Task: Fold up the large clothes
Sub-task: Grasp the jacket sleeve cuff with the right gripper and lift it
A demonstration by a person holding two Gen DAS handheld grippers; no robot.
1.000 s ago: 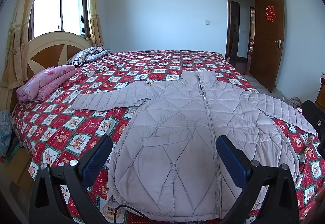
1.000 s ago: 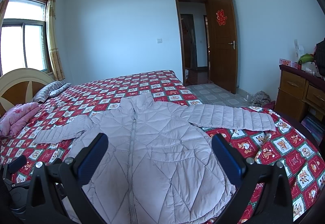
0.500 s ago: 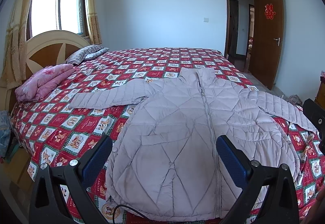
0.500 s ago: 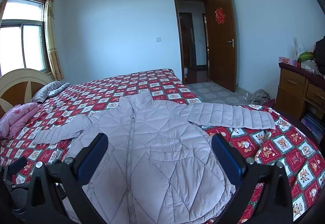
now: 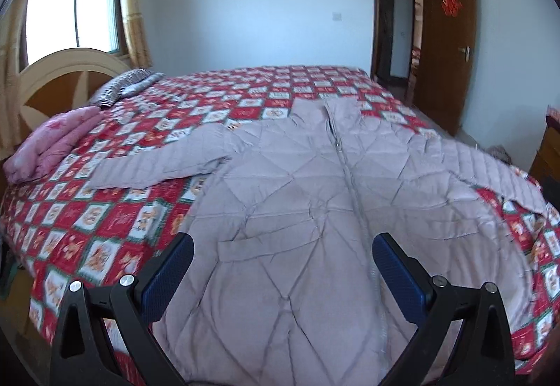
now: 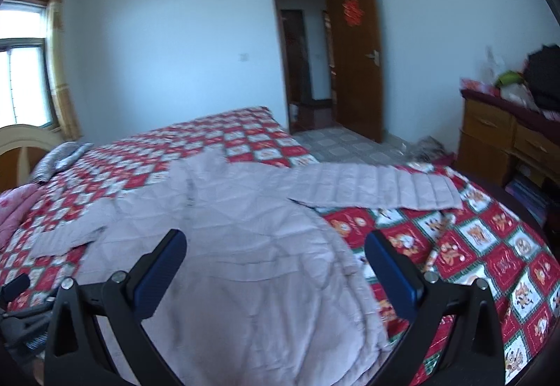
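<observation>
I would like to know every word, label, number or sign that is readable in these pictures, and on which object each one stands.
"囍" (double happiness), a red paper sign on the open wooden door; its strokes are blurred.
Bedspread: the squares carry cartoon pictures; any writing is too small to read.
Jacket: no label visible.

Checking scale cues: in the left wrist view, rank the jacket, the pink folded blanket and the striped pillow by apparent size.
1. Jacket, by far the largest.
2. Pink folded blanket.
3. Striped pillow, which lies farthest away, so its true size is unsure.

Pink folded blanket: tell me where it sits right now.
In the left wrist view the pink folded blanket lies at the bed's far left edge, beside the headboard, left of the jacket sleeve.
</observation>
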